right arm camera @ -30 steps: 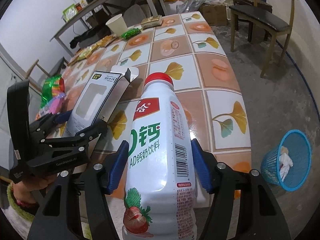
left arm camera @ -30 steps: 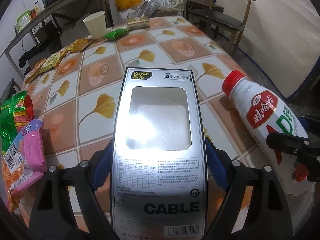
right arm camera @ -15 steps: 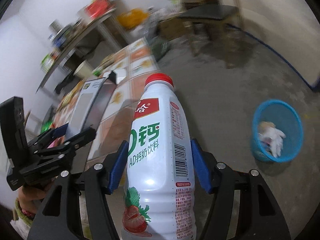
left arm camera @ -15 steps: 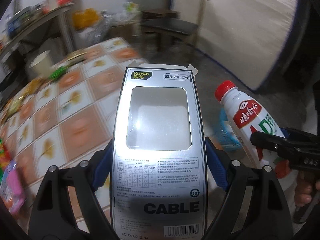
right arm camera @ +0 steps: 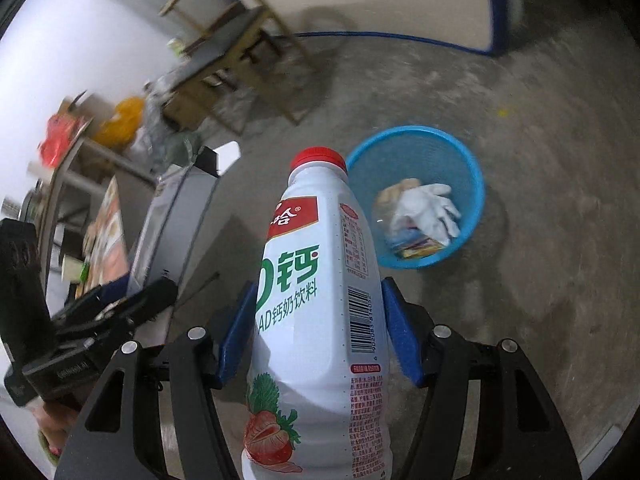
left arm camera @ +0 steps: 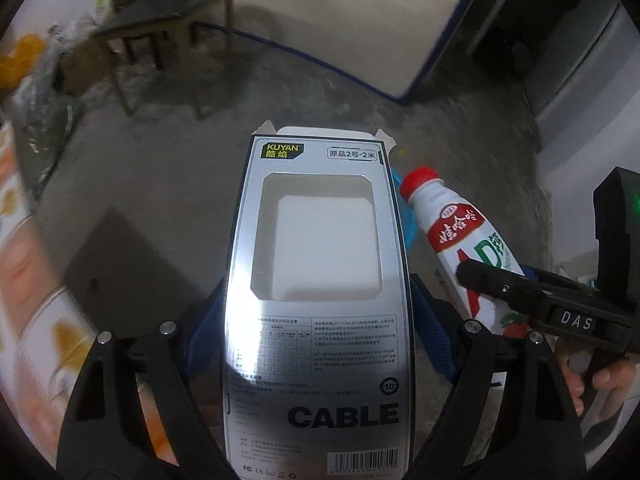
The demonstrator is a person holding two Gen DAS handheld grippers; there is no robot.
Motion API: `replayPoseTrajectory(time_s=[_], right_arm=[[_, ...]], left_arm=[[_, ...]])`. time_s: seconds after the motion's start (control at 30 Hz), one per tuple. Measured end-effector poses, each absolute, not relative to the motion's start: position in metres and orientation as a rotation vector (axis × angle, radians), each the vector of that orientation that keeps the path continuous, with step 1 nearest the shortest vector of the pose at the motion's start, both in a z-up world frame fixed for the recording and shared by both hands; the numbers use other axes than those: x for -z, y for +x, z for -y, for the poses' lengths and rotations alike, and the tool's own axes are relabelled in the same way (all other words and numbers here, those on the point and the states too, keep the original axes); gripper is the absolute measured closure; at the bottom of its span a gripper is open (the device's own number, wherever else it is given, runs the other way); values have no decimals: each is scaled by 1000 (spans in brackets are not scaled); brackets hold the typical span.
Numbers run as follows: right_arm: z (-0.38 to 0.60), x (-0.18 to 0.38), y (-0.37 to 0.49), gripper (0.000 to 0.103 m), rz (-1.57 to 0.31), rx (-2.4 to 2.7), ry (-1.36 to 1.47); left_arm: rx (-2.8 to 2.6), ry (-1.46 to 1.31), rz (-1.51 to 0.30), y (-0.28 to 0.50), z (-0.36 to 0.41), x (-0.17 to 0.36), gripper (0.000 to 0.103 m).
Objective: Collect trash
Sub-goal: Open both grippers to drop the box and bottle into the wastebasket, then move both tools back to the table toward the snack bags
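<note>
Right wrist: concrete floor (right arm camera: 540, 200), blue basket (right arm camera: 474, 184), wooden chair (right arm camera: 236, 52).

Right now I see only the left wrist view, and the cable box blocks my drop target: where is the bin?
Observer: In the right wrist view a blue basket stands on the floor just beyond the bottle, ahead and slightly right.
Operator: Is it full?
Observer: No; a white glove and some wrappers lie at its bottom, with room above.
Operator: Is the bottle secure?
Observer: The right gripper has its blue pads pressed on both sides of the bottle.
</note>
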State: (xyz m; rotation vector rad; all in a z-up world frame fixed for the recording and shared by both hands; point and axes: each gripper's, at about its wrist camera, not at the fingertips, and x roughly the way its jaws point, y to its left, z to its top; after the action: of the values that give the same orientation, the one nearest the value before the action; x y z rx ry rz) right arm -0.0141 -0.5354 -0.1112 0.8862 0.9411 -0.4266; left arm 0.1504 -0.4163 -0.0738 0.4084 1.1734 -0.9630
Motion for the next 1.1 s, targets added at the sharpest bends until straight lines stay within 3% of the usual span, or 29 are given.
replayPoseTrajectory(time_s=[0.2, 0.3, 0.43, 0.87, 1.1], right_arm=[[595, 140, 10, 42, -916, 511, 911], [625, 162, 21, 29, -893, 570, 911], [645, 186, 5, 29, -882, 659, 995], [589, 170, -66, 29, -847, 731, 860], [536, 117, -76, 12, -782, 634, 796]], left_arm=[[990, 332, -1226, 168, 492, 96, 20], [966, 290, -1238, 176, 520, 107, 16], [945, 257, -1241, 172, 531, 115, 16], [1037, 150, -1058, 143, 441, 68, 16], [1039, 0, -943, 129, 357, 25, 13]])
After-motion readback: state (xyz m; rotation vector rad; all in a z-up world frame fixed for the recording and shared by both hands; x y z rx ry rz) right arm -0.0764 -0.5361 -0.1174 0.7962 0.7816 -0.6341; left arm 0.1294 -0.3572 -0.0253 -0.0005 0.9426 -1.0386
